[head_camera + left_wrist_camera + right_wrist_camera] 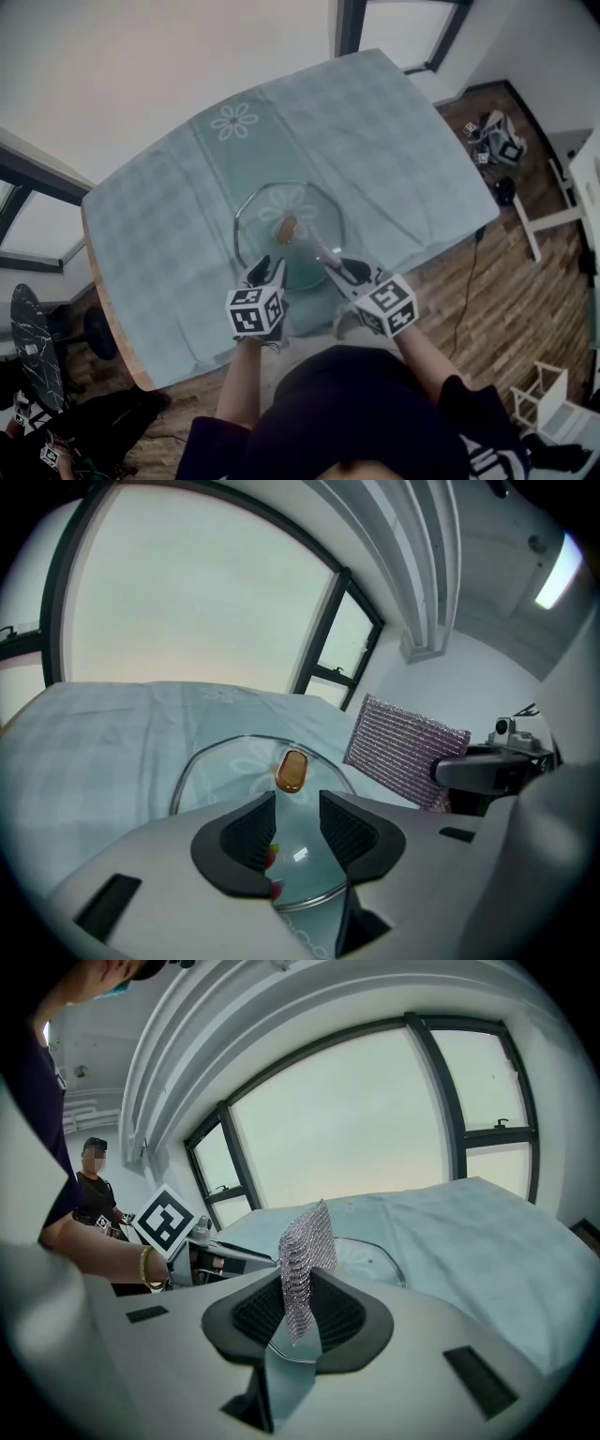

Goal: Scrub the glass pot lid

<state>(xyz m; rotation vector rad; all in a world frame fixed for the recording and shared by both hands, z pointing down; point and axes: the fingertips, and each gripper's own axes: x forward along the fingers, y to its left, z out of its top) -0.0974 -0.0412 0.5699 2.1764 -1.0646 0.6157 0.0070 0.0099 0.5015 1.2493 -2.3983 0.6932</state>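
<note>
On checked tablecloth [159, 244], clear glass lid [267, 211], metal rim [236, 225], amber knob [287, 228]

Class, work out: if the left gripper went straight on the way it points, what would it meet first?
Probably the glass pot lid: its near edge shows between the open jaws of the left gripper, with the brown knob beyond. Depth is unclear.

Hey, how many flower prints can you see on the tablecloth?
2. One flower print lies on the bare cloth beyond the glass lid. The other shows through the lid, just past its knob. Others may be hidden from view.
</note>
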